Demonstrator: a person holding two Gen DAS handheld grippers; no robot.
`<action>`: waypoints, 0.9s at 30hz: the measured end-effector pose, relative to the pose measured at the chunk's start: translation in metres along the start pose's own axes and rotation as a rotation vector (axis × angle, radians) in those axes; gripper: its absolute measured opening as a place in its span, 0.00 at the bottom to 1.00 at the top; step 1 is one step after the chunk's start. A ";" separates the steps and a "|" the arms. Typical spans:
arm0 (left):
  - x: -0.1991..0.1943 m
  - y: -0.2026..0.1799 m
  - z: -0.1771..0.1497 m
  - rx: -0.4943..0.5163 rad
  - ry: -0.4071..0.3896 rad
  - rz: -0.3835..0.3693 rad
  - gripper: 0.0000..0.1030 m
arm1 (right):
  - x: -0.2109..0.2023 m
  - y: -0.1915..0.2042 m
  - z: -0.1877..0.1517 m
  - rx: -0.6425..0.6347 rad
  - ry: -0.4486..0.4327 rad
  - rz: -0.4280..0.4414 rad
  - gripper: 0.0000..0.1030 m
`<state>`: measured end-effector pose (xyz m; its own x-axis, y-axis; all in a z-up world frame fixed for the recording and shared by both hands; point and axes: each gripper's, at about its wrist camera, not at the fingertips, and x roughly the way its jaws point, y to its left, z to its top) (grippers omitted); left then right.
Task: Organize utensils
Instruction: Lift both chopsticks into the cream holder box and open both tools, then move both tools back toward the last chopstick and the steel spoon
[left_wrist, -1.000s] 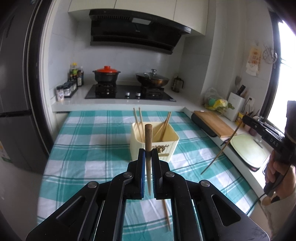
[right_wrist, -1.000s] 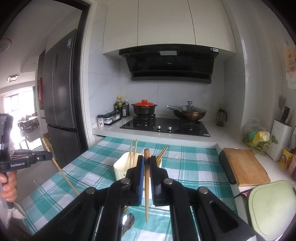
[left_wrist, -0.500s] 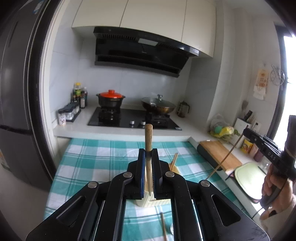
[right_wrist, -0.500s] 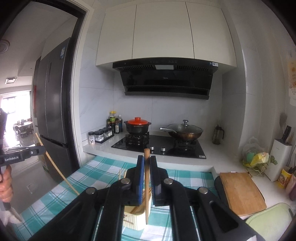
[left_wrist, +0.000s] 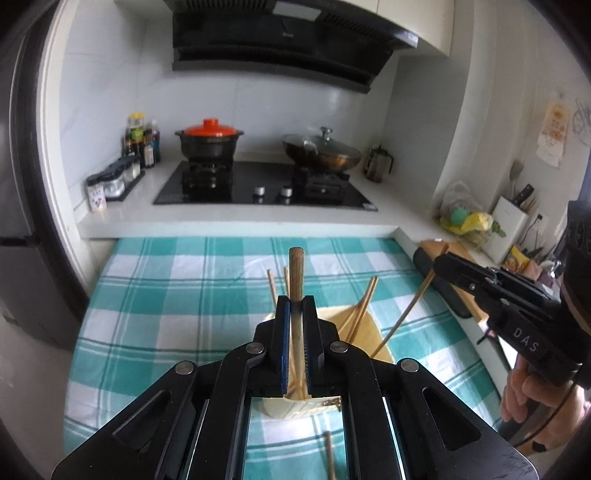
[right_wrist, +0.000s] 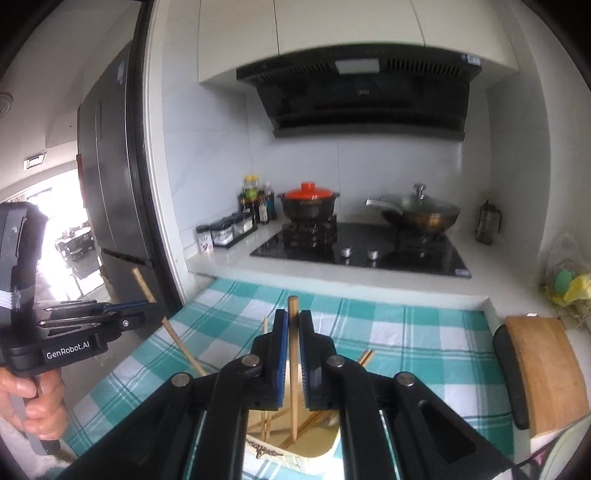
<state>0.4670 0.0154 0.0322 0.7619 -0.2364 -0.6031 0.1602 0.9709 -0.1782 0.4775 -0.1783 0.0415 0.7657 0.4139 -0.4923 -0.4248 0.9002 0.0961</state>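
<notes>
My left gripper (left_wrist: 295, 306) is shut on a wooden chopstick (left_wrist: 296, 273), held upright with its lower end inside the cream utensil holder (left_wrist: 364, 325). My right gripper (right_wrist: 293, 325) is shut on another wooden chopstick (right_wrist: 293, 369), its lower tip down inside the holder (right_wrist: 317, 446). Several chopsticks (left_wrist: 360, 306) lean in the holder. The right gripper shows in the left wrist view (left_wrist: 439, 264) with its chopstick slanting into the holder. The left gripper shows in the right wrist view (right_wrist: 146, 304). A loose chopstick (left_wrist: 328, 454) lies on the cloth in front of the holder.
The holder stands on a teal checked tablecloth (left_wrist: 166, 295). Behind it is a white counter with a hob (left_wrist: 266, 184), a red-lidded pot (left_wrist: 209, 138) and a wok (left_wrist: 321, 147). A wooden cutting board (right_wrist: 546, 369) lies on the right. A fridge (right_wrist: 110, 177) stands on the left.
Both grippers have come down and closer over the holder. Both held chopsticks now reach into it, and the two grippers stand nearer each other.
</notes>
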 end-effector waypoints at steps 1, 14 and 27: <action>0.010 0.000 -0.002 0.000 0.030 0.000 0.04 | 0.014 -0.002 -0.004 0.010 0.046 0.014 0.06; 0.029 -0.002 -0.014 0.024 0.092 0.050 0.62 | 0.046 -0.014 -0.019 0.141 0.116 0.045 0.44; -0.050 0.014 -0.173 0.154 0.292 0.145 0.81 | -0.077 0.003 -0.130 -0.035 0.218 -0.082 0.54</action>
<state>0.3224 0.0342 -0.0745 0.5755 -0.0756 -0.8143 0.1731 0.9844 0.0309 0.3545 -0.2248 -0.0325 0.6777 0.2975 -0.6725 -0.3852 0.9226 0.0200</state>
